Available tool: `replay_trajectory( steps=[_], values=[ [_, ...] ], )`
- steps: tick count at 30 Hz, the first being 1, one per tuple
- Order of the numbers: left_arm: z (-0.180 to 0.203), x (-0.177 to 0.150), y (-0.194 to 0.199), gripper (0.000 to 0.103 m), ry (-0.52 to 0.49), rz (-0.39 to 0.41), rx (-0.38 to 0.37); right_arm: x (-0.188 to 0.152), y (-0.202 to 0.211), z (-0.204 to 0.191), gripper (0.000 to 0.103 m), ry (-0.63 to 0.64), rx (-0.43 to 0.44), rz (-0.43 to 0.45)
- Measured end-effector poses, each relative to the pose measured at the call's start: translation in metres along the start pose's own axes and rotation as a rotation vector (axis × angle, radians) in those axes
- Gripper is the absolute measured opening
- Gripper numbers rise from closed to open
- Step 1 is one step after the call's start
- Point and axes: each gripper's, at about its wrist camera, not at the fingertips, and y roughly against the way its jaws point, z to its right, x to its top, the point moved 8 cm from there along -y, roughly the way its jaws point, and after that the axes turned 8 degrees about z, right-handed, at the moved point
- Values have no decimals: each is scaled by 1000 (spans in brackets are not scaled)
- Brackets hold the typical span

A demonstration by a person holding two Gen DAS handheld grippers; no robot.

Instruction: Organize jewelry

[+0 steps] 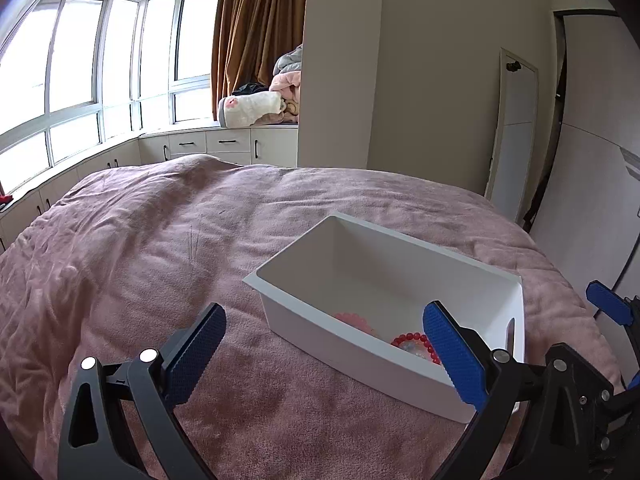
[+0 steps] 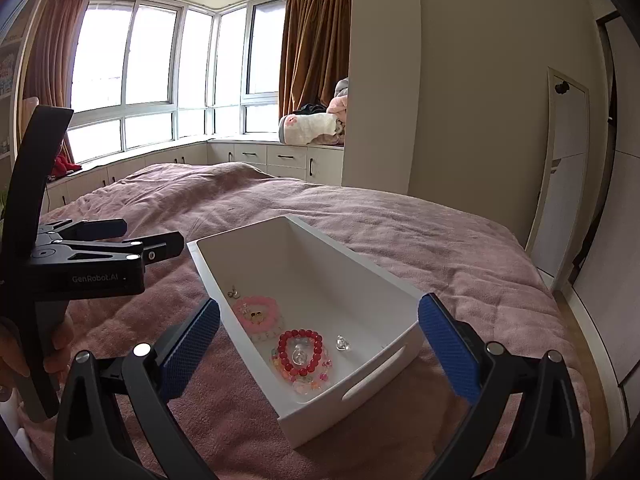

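Right claw (image 2: 319, 344) held low over near end of white bin (image 2: 400, 292), lower centre of frame, aimed forward along it; left claw (image 1: 324, 354) level at bin's left side, lower centre; bin on pink bedspread (image 2: 440, 240), long axis running from lower right to upper left; red bead bracelet (image 2: 301, 350), pink bracelet (image 2: 256, 312), clear crystals inside near end; both claws spread wide, gripping nothing

One bin (image 2: 400, 354) — two grippers (image 2: 318, 346).
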Motion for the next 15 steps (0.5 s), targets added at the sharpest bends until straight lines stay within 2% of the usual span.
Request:
replay_trajectory(
  steps=[4, 8, 15],
  values=[
    [3, -11, 5, 100, -37, 3, 17, -15, 5, 7, 98, -42, -12, -24],
    [1, -23, 3, 100, -54, -13, 21, -28, 5, 8, 98, -33, -34, -51],
    [-1, -28, -2, 100, -44, -28, 19, -31, 3, -4, 98, 6, -29, -23]
  ],
)
